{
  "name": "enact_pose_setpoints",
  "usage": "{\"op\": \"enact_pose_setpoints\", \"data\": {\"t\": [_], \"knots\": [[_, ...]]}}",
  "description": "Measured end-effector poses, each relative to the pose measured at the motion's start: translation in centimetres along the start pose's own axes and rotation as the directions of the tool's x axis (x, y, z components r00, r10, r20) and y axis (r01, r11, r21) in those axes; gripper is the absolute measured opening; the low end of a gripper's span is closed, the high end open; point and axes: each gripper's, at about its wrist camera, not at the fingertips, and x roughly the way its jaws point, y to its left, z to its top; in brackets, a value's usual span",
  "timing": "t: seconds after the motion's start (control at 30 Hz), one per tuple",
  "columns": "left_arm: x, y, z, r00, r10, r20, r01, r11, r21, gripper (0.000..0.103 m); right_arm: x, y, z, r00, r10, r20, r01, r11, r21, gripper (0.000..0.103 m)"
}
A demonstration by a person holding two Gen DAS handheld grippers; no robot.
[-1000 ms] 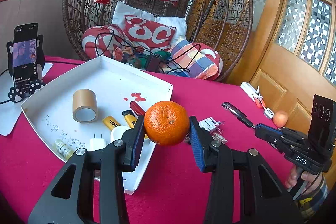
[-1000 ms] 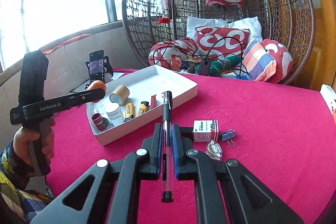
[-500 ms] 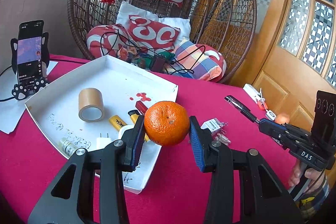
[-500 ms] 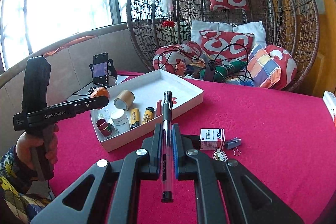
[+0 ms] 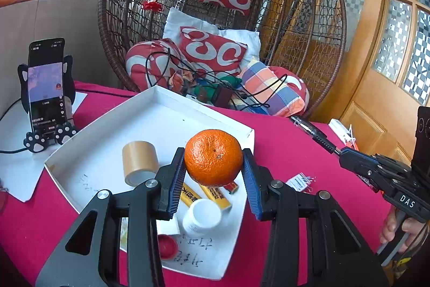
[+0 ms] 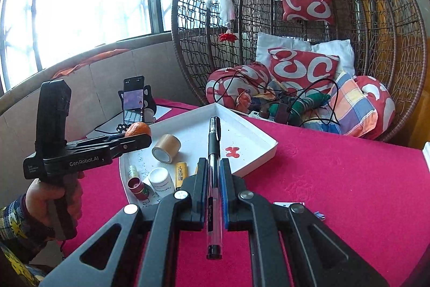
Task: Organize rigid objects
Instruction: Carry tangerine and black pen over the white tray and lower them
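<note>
Round orange tangerine [image 5: 213, 158]; black-capped clear pen [image 6: 214, 179].

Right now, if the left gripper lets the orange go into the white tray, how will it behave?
The orange is round, so it will probably roll until it meets the tape roll or the tray wall. Its dimpled skin likely grips the left gripper well. Being fruit, it may bruise if squeezed hard.

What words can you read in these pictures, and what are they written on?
"GenRobot.AI": side of the left gripper.
"DAS": side of the right gripper.
Writing on the tray floor, yellow lighters, white bottle, pen, phone: too small or blurred.
</note>
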Motion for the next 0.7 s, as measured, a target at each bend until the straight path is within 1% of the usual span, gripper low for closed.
{"op": "enact_pose_setpoints", "data": {"t": [0.13,0.23,0.33,0.4,0.43,0.47,0.5,0.53,0.57,0.6,0.63,0.67,0.7], "knots": [[2.9,2.4,1.1,0.999,0.041,-0.028,-0.043,0.998,-0.054,0.040,3.6,0.5,1.1,0.999,0.005,-0.038,-0.004,1.000,0.022,0.006],[4.7,4.0,1.3,0.994,0.098,-0.052,-0.101,0.992,-0.077,0.040,6.3,1.7,1.8,0.998,0.010,-0.064,-0.009,1.000,0.010,0.006],[5.6,5.0,1.0,0.986,0.145,-0.077,-0.153,0.983,-0.101,0.041,9.1,2.9,2.0,0.995,0.011,-0.101,-0.013,1.000,-0.011,0.006],[5.3,5.4,0.8,0.985,0.161,-0.067,-0.168,0.979,-0.112,0.041,11.1,3.4,1.8,0.991,0.010,-0.132,-0.011,1.000,-0.008,0.007],[5.1,5.5,0.7,0.983,0.173,-0.061,-0.179,0.977,-0.114,0.045,12.0,3.7,1.6,0.990,0.006,-0.143,-0.008,1.000,-0.010,0.007],[4.8,5.5,0.7,0.980,0.191,-0.055,-0.196,0.974,-0.110,0.057,12.7,3.9,1.3,0.988,-0.007,-0.152,0.004,1.000,-0.024,0.007],[4.5,5.5,0.6,0.978,0.206,-0.043,-0.209,0.973,-0.102,0.065,13.3,4.2,1.0,0.988,-0.023,-0.155,0.017,0.999,-0.040,0.007],[4.2,5.3,0.6,0.976,0.216,-0.030,-0.218,0.972,-0.091,0.083,13.7,4.3,0.6,0.987,-0.028,-0.156,0.022,0.999,-0.039,0.007],[3.8,5.2,0.6,0.973,0.232,-0.015,-0.233,0.969,-0.080,0.090,14.0,4.3,0.2,0.987,-0.022,-0.161,0.018,1.000,-0.025,0.007],[3.4,5.1,0.5,0.966,0.258,-0.002,-0.257,0.963,-0.075,0.091,14.3,4.3,0.0,0.986,-0.015,-0.164,0.013,1.000,-0.011,0.012],[3.0,5.1,0.4,0.960,0.278,0.007,-0.277,0.958,-0.077,0.097,14.3,4.4,-0.3,0.986,-0.018,-0.164,0.016,1.000,-0.010,0.012],[2.7,5.0,0.2,0.957,0.289,0.012,-0.287,0.954,-0.084,0.103,14.3,4.5,-0.5,0.986,-0.026,-0.164,0.024,1.000,-0.017,0.014],[2.3,5.0,0.0,0.955,0.296,0.017,-0.293,0.951,-0.095,0.103,14.3,4.5,-0.6,0.987,-0.031,-0.161,0.028,0.999,-0.021,0.025]]}}
